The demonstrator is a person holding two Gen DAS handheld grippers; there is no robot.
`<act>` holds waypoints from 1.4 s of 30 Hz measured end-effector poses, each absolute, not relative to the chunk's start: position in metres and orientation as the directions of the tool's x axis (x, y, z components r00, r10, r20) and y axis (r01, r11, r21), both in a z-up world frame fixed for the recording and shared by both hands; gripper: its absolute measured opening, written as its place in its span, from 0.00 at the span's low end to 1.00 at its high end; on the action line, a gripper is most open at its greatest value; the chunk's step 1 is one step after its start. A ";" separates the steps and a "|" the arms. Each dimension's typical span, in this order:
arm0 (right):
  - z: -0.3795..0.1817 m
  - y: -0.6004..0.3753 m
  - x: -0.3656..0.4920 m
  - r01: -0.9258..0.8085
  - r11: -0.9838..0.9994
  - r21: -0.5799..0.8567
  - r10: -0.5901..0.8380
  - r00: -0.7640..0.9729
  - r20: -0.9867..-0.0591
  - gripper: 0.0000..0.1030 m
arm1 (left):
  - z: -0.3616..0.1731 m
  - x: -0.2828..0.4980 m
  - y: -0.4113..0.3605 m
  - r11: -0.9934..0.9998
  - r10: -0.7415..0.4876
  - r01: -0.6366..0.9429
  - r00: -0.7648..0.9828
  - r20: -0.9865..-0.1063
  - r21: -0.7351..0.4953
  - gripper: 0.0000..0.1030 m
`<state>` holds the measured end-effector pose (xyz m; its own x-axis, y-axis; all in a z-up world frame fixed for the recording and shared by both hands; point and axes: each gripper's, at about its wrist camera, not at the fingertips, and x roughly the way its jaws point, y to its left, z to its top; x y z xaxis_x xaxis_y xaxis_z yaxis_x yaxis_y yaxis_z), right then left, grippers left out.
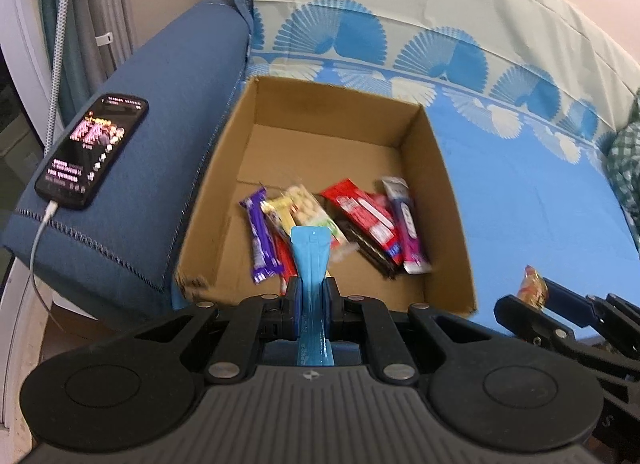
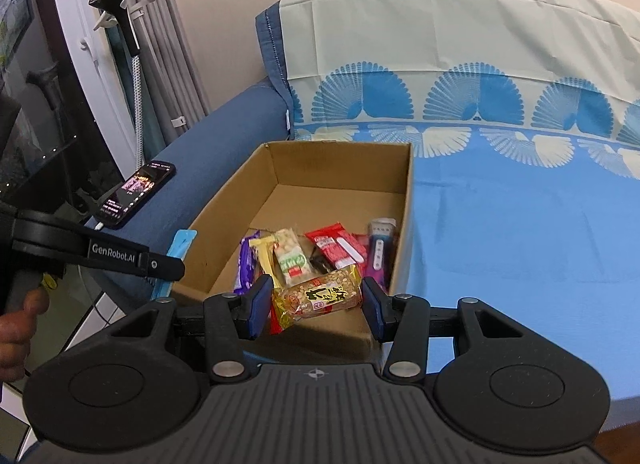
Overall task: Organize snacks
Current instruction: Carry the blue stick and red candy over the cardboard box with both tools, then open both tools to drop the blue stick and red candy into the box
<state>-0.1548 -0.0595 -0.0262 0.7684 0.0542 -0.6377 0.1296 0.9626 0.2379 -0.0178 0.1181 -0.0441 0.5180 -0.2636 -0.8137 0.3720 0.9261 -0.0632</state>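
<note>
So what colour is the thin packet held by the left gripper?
Light blue; the thin packet shows best in the left wrist view.

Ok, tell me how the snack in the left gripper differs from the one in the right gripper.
The blue packet in the left gripper is thin and flat, so its jaws are shut tight on it; the peanut snack pack in the right gripper is bulky, holding those jaws well apart. The blue packet is plain light blue and points lengthwise ahead; the peanut snack pack is clear with gold ends and lies crosswise. Both are held near the cardboard box.
</note>
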 end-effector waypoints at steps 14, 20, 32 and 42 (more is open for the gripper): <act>-0.057 -0.085 -0.063 0.119 0.961 0.251 0.082 0.743 -0.664 0.49 | -0.071 0.073 0.083 0.931 -0.198 0.365 0.480 -0.855 -0.011 0.11; -0.078 -0.097 -0.032 0.133 0.954 0.268 0.092 0.722 -0.686 0.49 | -0.091 0.102 0.070 0.930 -0.177 0.368 0.455 -0.873 0.003 0.11; -0.111 -0.109 0.010 0.133 0.959 0.251 0.090 0.695 -0.714 0.49 | -0.125 0.141 0.057 0.929 -0.131 0.369 0.423 -0.896 0.038 0.11; -0.118 -0.110 0.030 0.105 0.964 0.243 0.102 0.700 -0.707 0.76 | -0.139 0.155 0.054 0.928 -0.059 0.356 0.435 -0.899 0.112 0.78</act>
